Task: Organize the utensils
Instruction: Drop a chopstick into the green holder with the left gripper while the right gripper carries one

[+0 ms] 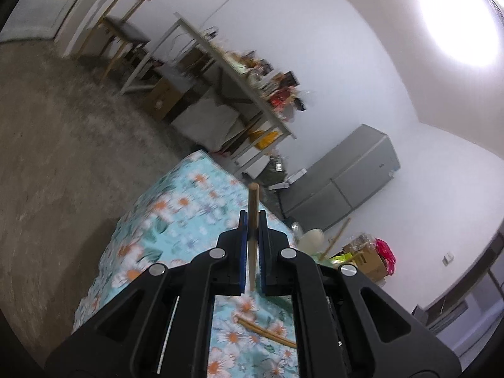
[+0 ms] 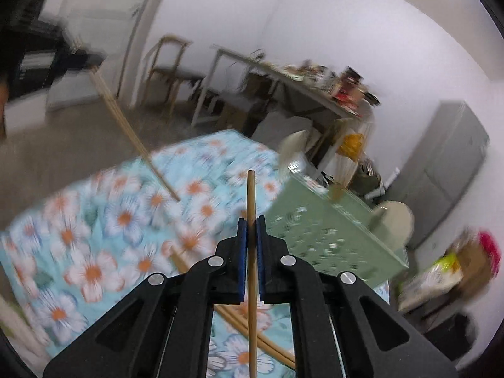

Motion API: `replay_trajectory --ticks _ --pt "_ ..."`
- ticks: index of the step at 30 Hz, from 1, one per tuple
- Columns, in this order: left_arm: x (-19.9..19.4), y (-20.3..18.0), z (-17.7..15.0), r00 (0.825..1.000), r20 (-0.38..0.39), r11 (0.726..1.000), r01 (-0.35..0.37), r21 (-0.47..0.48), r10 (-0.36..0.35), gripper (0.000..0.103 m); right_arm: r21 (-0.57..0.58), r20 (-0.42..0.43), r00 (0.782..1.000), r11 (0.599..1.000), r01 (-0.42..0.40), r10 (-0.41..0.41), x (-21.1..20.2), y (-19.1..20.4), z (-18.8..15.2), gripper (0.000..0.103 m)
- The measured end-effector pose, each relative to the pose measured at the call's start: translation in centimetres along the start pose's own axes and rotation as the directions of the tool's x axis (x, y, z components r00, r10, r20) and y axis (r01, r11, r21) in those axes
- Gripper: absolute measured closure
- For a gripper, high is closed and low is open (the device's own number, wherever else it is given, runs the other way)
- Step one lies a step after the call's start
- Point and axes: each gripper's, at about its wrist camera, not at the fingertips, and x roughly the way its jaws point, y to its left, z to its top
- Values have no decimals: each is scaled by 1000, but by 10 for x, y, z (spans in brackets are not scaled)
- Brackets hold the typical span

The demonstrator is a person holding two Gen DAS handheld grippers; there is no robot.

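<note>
My left gripper [image 1: 252,217] is shut on a wooden chopstick [image 1: 253,208] that sticks up past the fingertips, held above the floral tablecloth [image 1: 176,220]. Another chopstick [image 1: 267,334] lies on the cloth below it. My right gripper [image 2: 251,223] is shut on a wooden chopstick [image 2: 251,195] that runs straight through the jaws. Loose chopsticks [image 2: 252,330] lie on the floral tablecloth [image 2: 104,220] beneath it. A pale green perforated basket [image 2: 327,236] stands just right of the right gripper. A pair of chopsticks [image 2: 132,132] hangs slanted at the far left, its top end blurred.
A white table [image 1: 239,78] with clutter and a wooden chair [image 1: 123,25] stand behind. A grey cabinet [image 1: 346,182] is against the wall. Cardboard boxes and bags [image 1: 368,255] lie on the floor at right. The table edge drops to a grey floor [image 1: 56,157].
</note>
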Motion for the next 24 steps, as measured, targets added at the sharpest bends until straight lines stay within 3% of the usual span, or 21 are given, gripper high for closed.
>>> replay_trajectory --ticks 9,14,17,20,24 --pt "-8 -68 9 983 -9 974 180 137 -181 98 271 69 997 963 2 -21 -38 -75 0 97" --pt "-8 -115 9 955 -44 931 295 215 -293 98 359 96 994 933 18 -56 -53 -97 -10 97" --pt "-7 -141 9 924 -85 897 382 224 -372 98 405 120 990 914 17 -71 -60 -113 -15 97" --pt "-2 -165 8 910 -99 872 414 261 -402 98 445 155 986 896 -10 -66 -65 -127 -18 97" --pt "18 -200 4 917 -106 849 396 349 -385 98 478 212 975 878 -38 -73 -75 -147 -20 97"
